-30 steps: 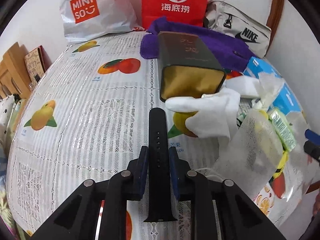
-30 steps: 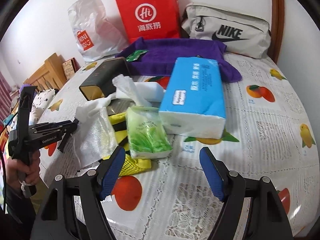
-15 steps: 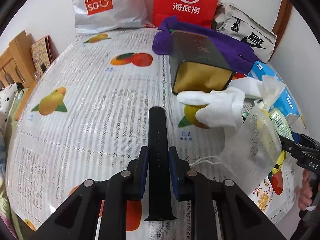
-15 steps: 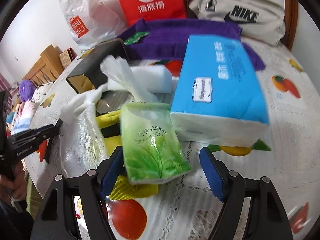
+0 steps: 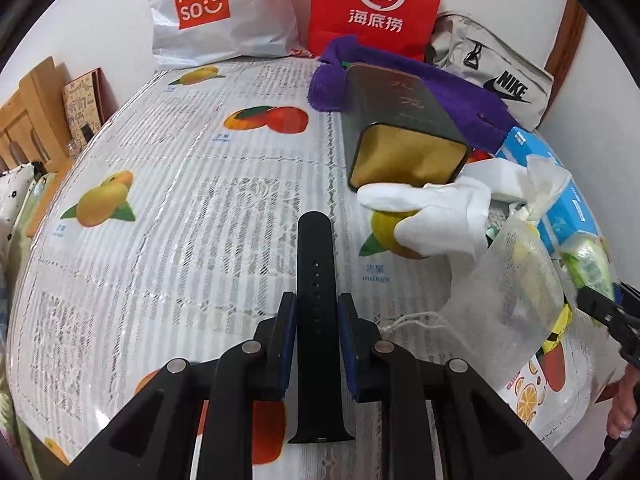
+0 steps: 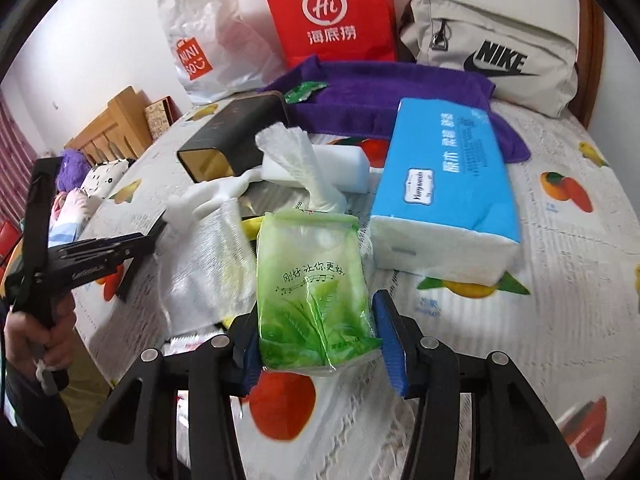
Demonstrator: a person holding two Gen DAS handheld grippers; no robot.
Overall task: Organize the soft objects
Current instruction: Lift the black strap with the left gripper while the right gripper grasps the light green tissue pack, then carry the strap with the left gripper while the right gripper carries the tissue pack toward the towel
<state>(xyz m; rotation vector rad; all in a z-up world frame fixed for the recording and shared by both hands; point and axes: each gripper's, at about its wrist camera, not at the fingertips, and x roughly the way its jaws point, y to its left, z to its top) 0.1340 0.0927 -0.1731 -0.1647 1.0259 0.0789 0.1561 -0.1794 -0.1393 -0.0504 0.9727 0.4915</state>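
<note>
My left gripper (image 5: 316, 320) is shut on a black watch strap (image 5: 315, 256) and holds it over the fruit-print tablecloth (image 5: 160, 208). My right gripper (image 6: 316, 340) has closed in around a green tissue pack (image 6: 312, 280), its blue pads at both sides of the pack's near end. A blue tissue pack (image 6: 448, 184) lies to the right of it, with a white glove (image 5: 432, 216), a white mesh pouch (image 5: 516, 288) and a purple towel (image 6: 392, 96) around. The left gripper also shows in the right wrist view (image 6: 132, 248).
A dark tin box with a gold end (image 5: 404, 136) lies mid-table. A white sponge block (image 6: 320, 164) and a crumpled plastic bag (image 6: 296, 156) lie behind the green pack. A Miniso bag (image 5: 212, 12), a red paper bag (image 5: 376, 4) and a Nike bag (image 6: 492, 60) line the wall.
My right gripper moved forward onto the green tissue pack and its jaws narrowed around it. My left gripper pulled back slightly with the strap still held.
</note>
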